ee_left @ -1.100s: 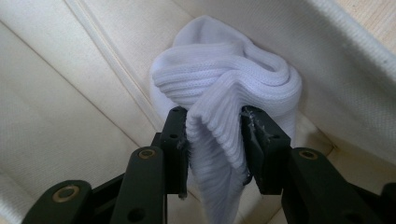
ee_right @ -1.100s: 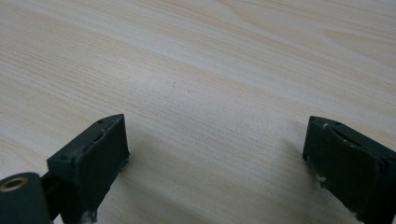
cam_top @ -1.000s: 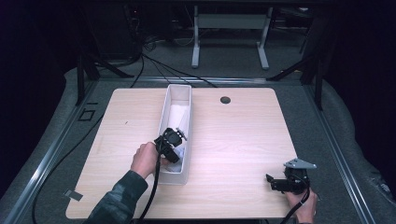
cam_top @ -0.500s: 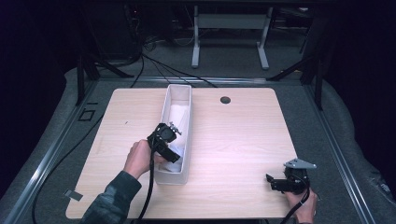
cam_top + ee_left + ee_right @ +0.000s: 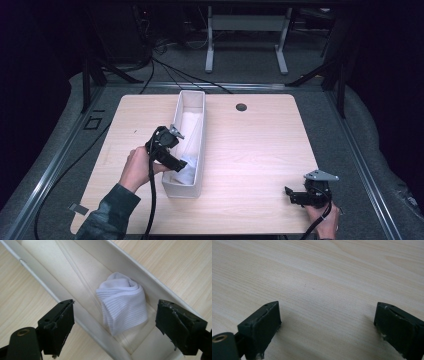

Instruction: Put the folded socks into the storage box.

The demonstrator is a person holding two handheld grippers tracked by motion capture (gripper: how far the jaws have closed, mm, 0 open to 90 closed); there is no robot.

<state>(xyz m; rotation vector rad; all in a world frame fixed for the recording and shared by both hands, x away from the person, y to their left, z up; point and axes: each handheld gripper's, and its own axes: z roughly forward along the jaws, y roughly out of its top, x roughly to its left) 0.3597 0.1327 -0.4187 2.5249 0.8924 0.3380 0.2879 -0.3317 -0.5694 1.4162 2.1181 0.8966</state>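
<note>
Rolled white sock (image 5: 122, 305) lying loose at the near end of a long, narrow white bin (image 5: 197, 145), set lengthwise on the pale wooden tabletop (image 5: 260, 145). Left tool (image 5: 176, 161) hanging above that end of the bin, angled down over its left wall and gripped by the left hand (image 5: 135, 167), a dark sleeve (image 5: 107, 215) behind it. Jaws spread wide, just opened further within the last moment, with nothing pressed between them; in the left gripper view (image 5: 115, 325), sock seen below and between the two black jaws, clear of both, resting against the bin's floor and far wall. Further along the bin, another pale fabric item (image 5: 190, 122) lying inside, too indistinct to name. Right tool (image 5: 295, 195) at the near right corner of the tabletop, well apart from the bin, held low by the right hand (image 5: 325, 222); in the right gripper view (image 5: 327, 325), jaws wide apart over bare wood grain, empty. Small dark round hole (image 5: 241, 107) in the tabletop near the far edge, to the right of the bin. Black cable (image 5: 150, 200) trailing from the left tool toward the near edge.
</note>
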